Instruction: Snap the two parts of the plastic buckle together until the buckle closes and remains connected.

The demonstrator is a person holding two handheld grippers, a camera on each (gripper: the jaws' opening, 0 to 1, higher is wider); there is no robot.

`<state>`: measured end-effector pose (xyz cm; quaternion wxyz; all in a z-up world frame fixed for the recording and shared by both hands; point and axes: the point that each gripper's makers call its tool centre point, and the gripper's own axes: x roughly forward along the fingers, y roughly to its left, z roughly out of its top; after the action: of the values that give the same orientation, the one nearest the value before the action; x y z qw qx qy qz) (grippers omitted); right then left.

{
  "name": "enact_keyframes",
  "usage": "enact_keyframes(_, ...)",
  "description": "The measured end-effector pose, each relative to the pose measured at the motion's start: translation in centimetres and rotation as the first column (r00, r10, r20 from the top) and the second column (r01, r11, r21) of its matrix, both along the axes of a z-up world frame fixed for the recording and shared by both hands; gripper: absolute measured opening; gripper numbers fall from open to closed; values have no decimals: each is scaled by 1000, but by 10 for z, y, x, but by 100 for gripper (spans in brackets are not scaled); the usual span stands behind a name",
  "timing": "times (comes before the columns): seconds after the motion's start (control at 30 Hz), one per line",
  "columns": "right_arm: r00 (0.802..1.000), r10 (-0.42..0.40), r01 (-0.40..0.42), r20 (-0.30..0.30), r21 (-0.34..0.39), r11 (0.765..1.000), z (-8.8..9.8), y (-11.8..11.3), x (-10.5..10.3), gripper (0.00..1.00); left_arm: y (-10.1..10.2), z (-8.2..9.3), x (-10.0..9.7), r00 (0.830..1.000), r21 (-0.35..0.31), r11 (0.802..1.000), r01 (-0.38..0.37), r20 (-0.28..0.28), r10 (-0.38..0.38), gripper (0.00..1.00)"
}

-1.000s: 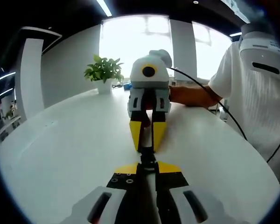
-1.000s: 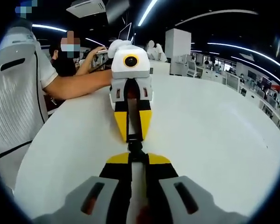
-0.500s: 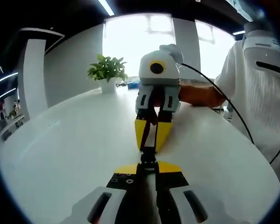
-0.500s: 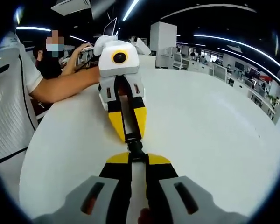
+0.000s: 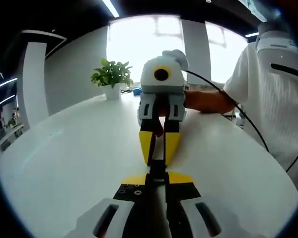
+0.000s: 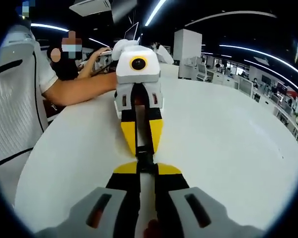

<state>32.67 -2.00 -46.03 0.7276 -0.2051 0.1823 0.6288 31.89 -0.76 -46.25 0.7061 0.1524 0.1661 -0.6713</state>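
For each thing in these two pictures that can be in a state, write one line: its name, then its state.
Left tongs: shut on the buckle.
Right tongs: shut on the buckle, tip to tip with the left tongs.
Buckle: gripped between both tongs above the white table; whether it has latched is too small to tell.
Potted plant: upright on the table.

**Two yellow-tipped grippers and a white sleeve**

The left gripper (image 5: pixel 157 174) had black jaws with yellow tips, small screws in the black plates, and pale grey shells with dark slots behind. The right gripper (image 5: pixel 159 152) had long yellow jaws below a white and grey housing, and a thin black cable (image 5: pixel 238 115) ran from it. The person wore a white short sleeve (image 5: pixel 248 69) with a ribbed texture.
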Motion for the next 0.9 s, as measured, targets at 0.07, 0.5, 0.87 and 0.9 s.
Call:
enact_keyframes(0.07,1000,5,-5,6,5,1000,0,0,0,9,0,0,0,1000,0,1000,-1,-1,1,9)
enact_keyframes(0.5,999,26,-28,28,46,999,2,0,-2,11,0,1,0,1000,-2,1000,-8,1,8,11)
enact_keyframes(0.87,999,37,-36,-15,63,997,3,1,-7,20,-2,1,-4,1000,3,1000,-3,1,3,11)
enact_keyframes(0.9,999,36,-35,-15,63,997,4,1,-8,20,-2,1,-4,1000,4,1000,-4,3,3,11)
